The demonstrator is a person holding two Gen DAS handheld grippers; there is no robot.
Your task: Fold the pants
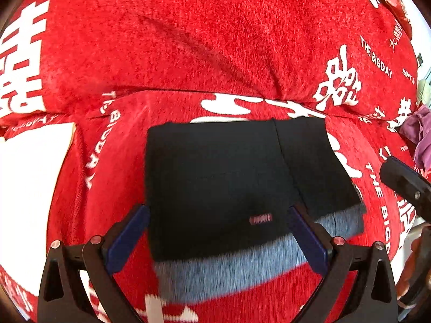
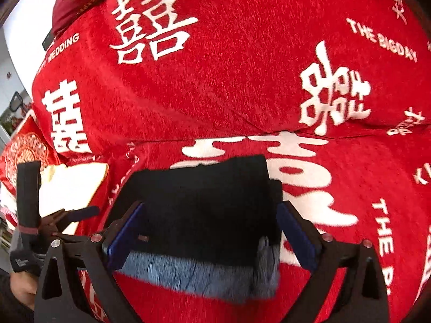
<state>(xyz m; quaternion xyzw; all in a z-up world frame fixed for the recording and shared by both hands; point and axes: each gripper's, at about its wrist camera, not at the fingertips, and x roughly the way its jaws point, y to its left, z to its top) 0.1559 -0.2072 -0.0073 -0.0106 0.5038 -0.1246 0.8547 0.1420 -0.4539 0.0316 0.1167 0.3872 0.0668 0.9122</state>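
The folded black pants point(image 1: 223, 183) lay on the red sofa seat point(image 1: 172, 53), near its front edge. Left tongs point(image 1: 218, 239) and right tongs point(image 2: 210, 231) hovered wide over them, gripping nothing.

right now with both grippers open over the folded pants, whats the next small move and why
Probably lift both grippers back and away. The pants already lie as a compact dark rectangle on the red blanket, grey waistband nearest the cameras. The left gripper and right gripper both stand open, gripping nothing, so no fold looks left to make.
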